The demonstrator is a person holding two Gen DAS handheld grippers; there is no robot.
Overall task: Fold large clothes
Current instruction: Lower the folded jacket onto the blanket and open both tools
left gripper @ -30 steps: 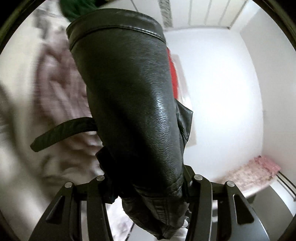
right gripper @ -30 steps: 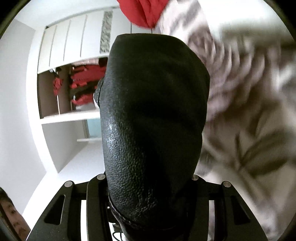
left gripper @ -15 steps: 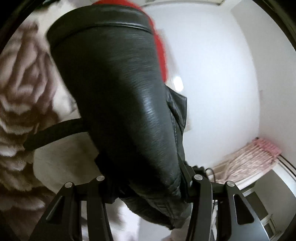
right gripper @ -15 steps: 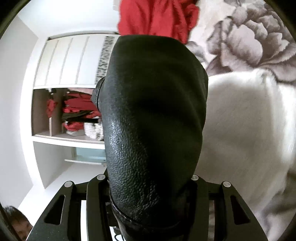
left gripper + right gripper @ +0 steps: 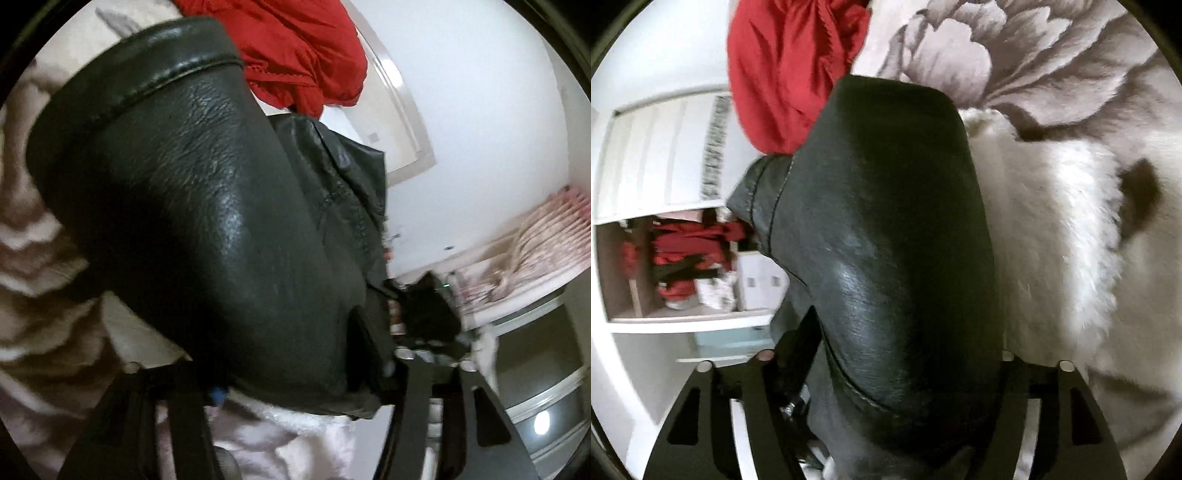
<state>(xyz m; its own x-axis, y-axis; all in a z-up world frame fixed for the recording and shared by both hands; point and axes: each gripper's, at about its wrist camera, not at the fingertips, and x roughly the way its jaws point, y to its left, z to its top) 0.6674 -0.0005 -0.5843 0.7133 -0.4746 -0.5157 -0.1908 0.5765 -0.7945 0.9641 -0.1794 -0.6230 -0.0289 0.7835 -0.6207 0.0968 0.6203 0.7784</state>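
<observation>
A black leather jacket (image 5: 221,229) fills the left wrist view; its stitched hem or cuff runs across the top left. My left gripper (image 5: 295,376) is shut on the leather, which bulges out between the fingers and hides the tips. In the right wrist view the same black leather jacket (image 5: 894,258) bulges up between the fingers. My right gripper (image 5: 886,373) is shut on it; the fingertips are hidden by the leather. Both grippers hold the jacket close over a floral blanket (image 5: 1015,66).
A red garment (image 5: 303,55) lies on the blanket just beyond the jacket; it also shows in the right wrist view (image 5: 783,74). A white fluffy fabric (image 5: 1052,229) lies to the right. An open wardrobe (image 5: 683,266) with red clothes stands at left. A pink bed (image 5: 535,236) shows far right.
Both grippers have swung down toward the floral blanket with the jacket in them. The red garment has come closer and larger in both views. The grip has not changed.
</observation>
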